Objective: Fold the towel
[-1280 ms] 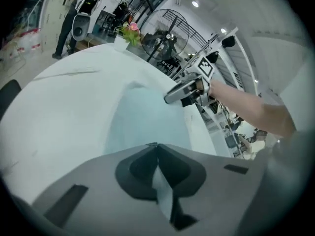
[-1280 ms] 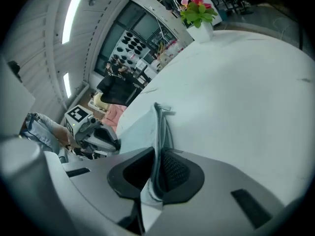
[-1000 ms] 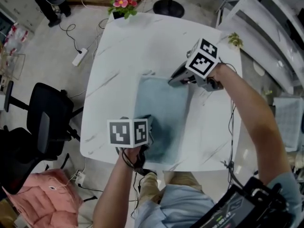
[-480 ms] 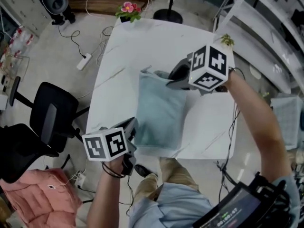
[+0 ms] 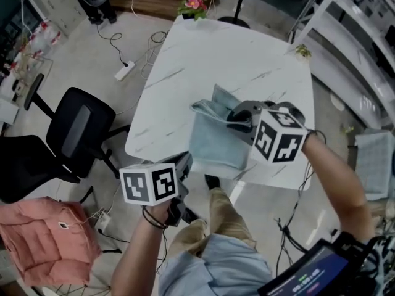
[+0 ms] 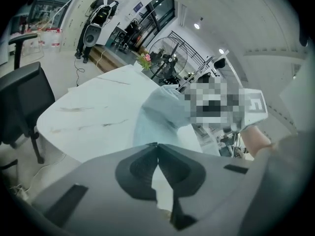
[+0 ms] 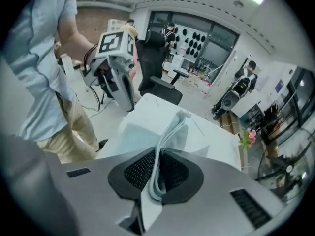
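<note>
A light blue towel [image 5: 211, 142] lies on the white marble table [image 5: 185, 73], near its front edge, with its far end lifted and bunched. My right gripper [image 5: 232, 117] is shut on that lifted end; in the right gripper view several layers of towel [image 7: 171, 132] run up between the pads [image 7: 140, 170]. My left gripper [image 5: 184, 161] hangs off the table's front edge, just left of the towel and apart from it. In the left gripper view its jaws [image 6: 156, 145] meet with nothing between them, and the towel [image 6: 157, 114] lies beyond.
A black office chair [image 5: 80, 131] stands left of the table, with a pink cushion [image 5: 46, 239] near it. A flower pot [image 5: 193, 6] sits at the table's far corner and a small plant [image 5: 301, 51] at its right corner. White shelving [image 5: 358, 36] runs along the right.
The right gripper has rolled over and carried the towel's far end up and toward the near edge. The left gripper has drawn back from the towel, off the table's front edge.
</note>
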The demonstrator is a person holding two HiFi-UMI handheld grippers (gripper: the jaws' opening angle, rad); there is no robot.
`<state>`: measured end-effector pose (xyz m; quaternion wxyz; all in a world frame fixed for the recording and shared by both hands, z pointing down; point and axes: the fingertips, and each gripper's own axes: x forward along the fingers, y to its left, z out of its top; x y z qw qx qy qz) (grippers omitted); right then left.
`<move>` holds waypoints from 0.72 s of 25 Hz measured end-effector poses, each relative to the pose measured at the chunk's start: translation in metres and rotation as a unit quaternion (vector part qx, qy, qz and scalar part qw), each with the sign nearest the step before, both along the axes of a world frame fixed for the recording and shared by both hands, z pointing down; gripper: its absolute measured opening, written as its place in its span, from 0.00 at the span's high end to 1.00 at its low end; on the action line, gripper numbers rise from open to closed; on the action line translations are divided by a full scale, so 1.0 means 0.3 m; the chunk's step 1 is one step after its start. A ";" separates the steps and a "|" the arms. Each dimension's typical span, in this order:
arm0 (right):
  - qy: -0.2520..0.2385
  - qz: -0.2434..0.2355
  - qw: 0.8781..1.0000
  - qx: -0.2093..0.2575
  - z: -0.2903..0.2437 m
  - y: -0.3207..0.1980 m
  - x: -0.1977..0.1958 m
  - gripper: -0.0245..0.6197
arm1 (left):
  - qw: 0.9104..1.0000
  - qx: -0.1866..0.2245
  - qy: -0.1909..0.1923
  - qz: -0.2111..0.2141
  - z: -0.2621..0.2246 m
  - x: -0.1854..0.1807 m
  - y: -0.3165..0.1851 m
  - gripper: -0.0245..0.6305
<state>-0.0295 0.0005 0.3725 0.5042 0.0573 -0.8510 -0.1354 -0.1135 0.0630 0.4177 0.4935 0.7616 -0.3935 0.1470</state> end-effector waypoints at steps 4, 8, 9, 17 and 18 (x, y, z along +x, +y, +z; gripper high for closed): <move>0.031 -0.023 0.995 0.087 0.109 0.106 -0.023 0.89 | 1.000 -0.002 -0.005 0.002 0.015 -0.007 0.060 0.95; 0.070 -0.045 0.988 0.134 0.282 0.192 -0.013 0.88 | 1.000 -0.012 -0.011 0.011 0.047 -0.009 0.124 0.95; 0.073 -0.048 0.987 0.137 0.318 0.203 -0.006 0.88 | 1.000 -0.015 -0.013 0.013 0.057 -0.005 0.135 0.95; -0.021 0.000 0.992 0.123 0.340 0.210 0.027 0.82 | 1.000 -0.017 -0.017 0.017 0.115 0.035 0.121 0.95; -0.026 -0.002 0.993 0.115 0.323 0.222 0.031 0.77 | 1.000 -0.012 -0.015 0.018 0.109 0.045 0.107 0.95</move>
